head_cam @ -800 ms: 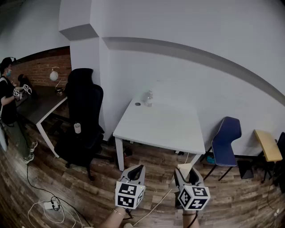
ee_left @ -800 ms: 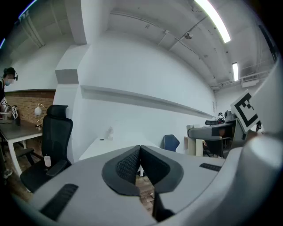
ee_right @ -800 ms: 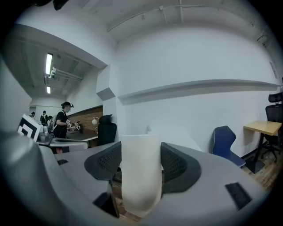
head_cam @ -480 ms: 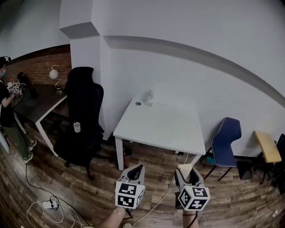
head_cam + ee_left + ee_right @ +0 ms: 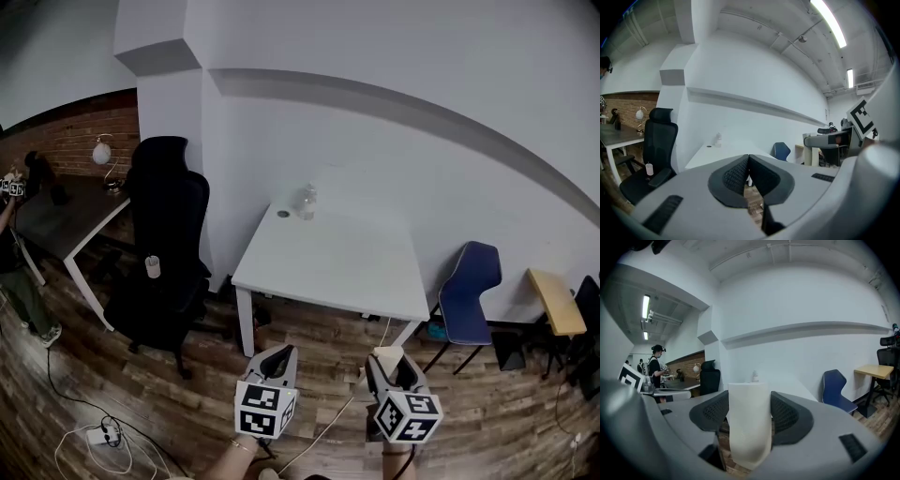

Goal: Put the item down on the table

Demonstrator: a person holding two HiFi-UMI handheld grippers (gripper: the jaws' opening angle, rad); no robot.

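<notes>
White table (image 5: 328, 267) against the wall (image 5: 394, 122), black office chair (image 5: 164, 234) on its left, blue chair (image 5: 472, 291) on its right, small clear bottle (image 5: 306, 201) at its far left corner; the only print I can make out is the square markers (image 5: 409, 415) on the gripper cubes. Right gripper (image 5: 393, 367): jaws wide, clamped on both sides of an upright white cylindrical item (image 5: 749, 423), held over the wood floor (image 5: 187, 394) short of the table's near edge. Left gripper (image 5: 749, 174): jaws pressed together, nothing between them
</notes>
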